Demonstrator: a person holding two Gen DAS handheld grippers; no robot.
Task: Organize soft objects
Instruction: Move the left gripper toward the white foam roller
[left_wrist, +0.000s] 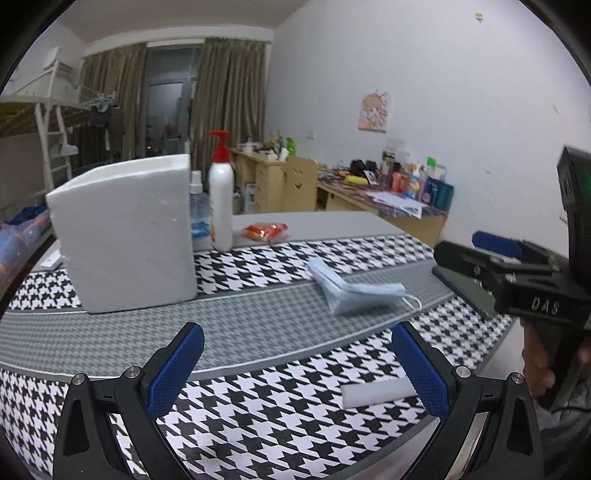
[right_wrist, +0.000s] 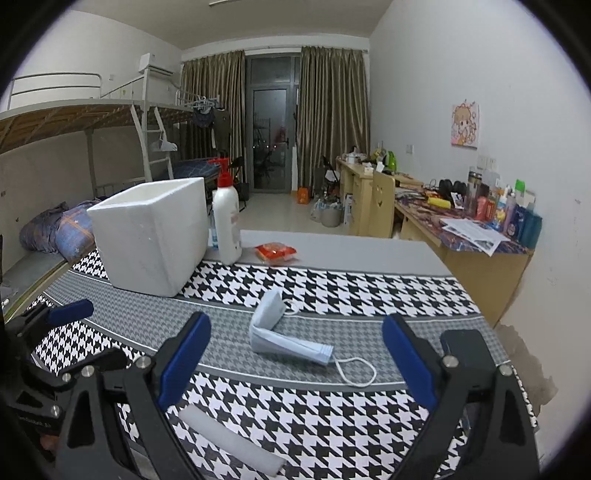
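A bent stack of light-blue face masks (left_wrist: 354, 291) (right_wrist: 280, 336) lies on the grey band of the houndstooth cloth, with a white ear loop trailing out. A white foam strip (left_wrist: 376, 395) (right_wrist: 229, 439) rests near the table's front edge. Behind them stands a white foam box (left_wrist: 125, 232) (right_wrist: 151, 232). My left gripper (left_wrist: 299, 369) (right_wrist: 88, 334) is open and empty, hovering in front of the masks. My right gripper (right_wrist: 295, 365) (left_wrist: 465, 251) is also open and empty, just short of the masks, with a hand on its grip.
A white pump bottle (left_wrist: 221, 199) (right_wrist: 227, 221), a clear spray bottle (left_wrist: 199, 218) and a red packet (left_wrist: 264, 232) (right_wrist: 276, 253) sit at the back of the table. A dark flat object (right_wrist: 465, 343) lies at the right edge. Cluttered desks line the right wall.
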